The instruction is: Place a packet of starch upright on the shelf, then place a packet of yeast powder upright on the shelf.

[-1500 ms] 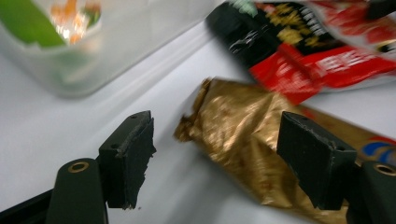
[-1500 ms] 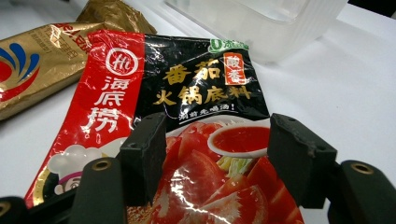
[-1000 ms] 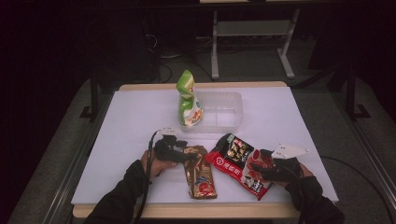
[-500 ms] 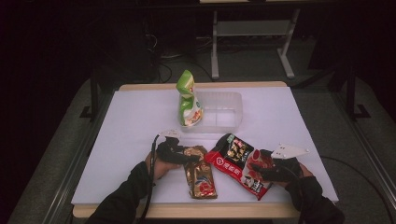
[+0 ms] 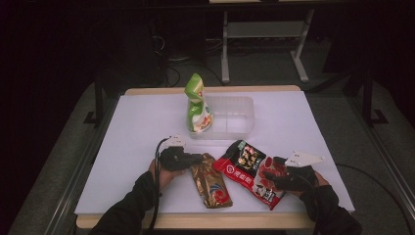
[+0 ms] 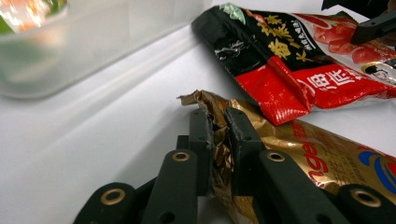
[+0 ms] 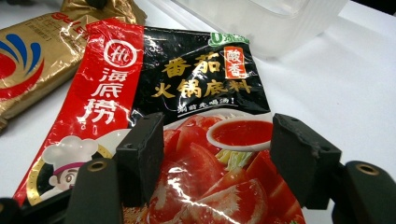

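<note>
My left tongs (image 6: 218,122), which have just been closing, pinch only the crinkled top edge of the gold foil packet (image 5: 211,182) lying on the white counter (image 5: 137,132), so I fear it tears or slips when lifted, while my right tongs (image 7: 219,140) gape over the red-and-black sauce pouch (image 7: 187,98).

The left tool (image 6: 218,122) closed its jaws on the crumpled top edge of the gold packet (image 6: 299,154), just beside the red and black sauce packet (image 6: 299,56); earlier they stood open.
</note>
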Demonstrator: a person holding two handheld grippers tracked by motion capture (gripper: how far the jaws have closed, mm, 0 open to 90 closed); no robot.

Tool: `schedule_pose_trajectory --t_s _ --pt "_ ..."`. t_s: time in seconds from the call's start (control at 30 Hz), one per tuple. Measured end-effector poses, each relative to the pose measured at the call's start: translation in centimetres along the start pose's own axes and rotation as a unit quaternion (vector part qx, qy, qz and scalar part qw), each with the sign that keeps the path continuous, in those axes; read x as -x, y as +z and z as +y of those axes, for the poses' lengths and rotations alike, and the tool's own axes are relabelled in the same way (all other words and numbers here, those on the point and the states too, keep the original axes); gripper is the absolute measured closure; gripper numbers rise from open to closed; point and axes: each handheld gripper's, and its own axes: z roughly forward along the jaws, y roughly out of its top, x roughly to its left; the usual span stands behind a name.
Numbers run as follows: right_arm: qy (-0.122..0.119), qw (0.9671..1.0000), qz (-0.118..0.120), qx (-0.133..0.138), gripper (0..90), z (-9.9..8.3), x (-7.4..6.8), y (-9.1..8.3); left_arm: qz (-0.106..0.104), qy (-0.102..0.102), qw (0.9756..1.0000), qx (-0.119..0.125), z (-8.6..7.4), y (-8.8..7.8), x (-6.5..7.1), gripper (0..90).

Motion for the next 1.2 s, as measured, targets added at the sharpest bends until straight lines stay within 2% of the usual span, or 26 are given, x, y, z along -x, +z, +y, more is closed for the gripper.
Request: schedule_pose_trajectory --t_s 0.13,0.53,0.6,0.73,1.13,1.2 --pt "0.002 1.0 -0.004 0.003 34.2 0.0 0.2 -0.1 0.007 0.004 0.9998 0.018 0.1 -0.6 0.0 85.4" --pt "0.0 1.0 -0.007 0.001 32.8 0.1 0.2 0.2 0.017 0.023 0.9976 0.062 0.7 -3.2 0.5 87.0" --pt "-0.001 0.9999 -0.01 0.001 32.1 0.1 0.2 0.2 0.026 0.036 0.9968 0.067 0.9 -3.7 0.9 87.1" --pt "0.0 0.9999 -0.012 0.001 32.1 0.1 0.2 0.2 0.032 0.045 0.9947 0.087 1.4 -4.6 1.6 87.3" --pt "-0.001 0.9999 -0.013 0.003 32.2 0.2 0.4 0.3 0.019 0.052 0.9903 0.127 2.0 -6.2 2.6 87.6" --pt "-0.001 0.9999 -0.012 0.001 32.3 0.2 0.3 0.4 0.019 0.053 0.9889 0.138 2.2 -6.5 2.8 87.6"
